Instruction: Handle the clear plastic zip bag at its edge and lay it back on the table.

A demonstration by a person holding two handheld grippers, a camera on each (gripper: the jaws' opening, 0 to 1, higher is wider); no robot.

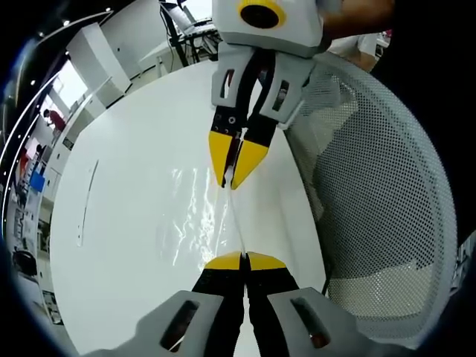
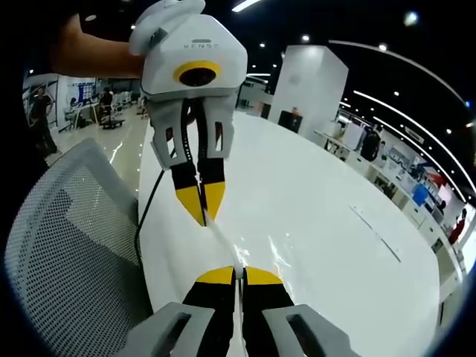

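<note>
Both views face each other closely, low across the shared white table [image 1: 134, 223], beside a mesh chair [image 2: 67, 238].

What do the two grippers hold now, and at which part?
The clear plastic zip bag: left gripper and right gripper each pinch one end of its edge.

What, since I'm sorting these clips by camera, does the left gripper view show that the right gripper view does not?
Left gripper view: the right tool seen head-on, reaching in from the top of the picture.
Right gripper view: the left tool seen head-on, a black cable running down past the table edge, a white pillar and ceiling lights.
Both: the white table, the mesh chair, and the clear bag stretched between the two tools, each shut on its edge.
</note>
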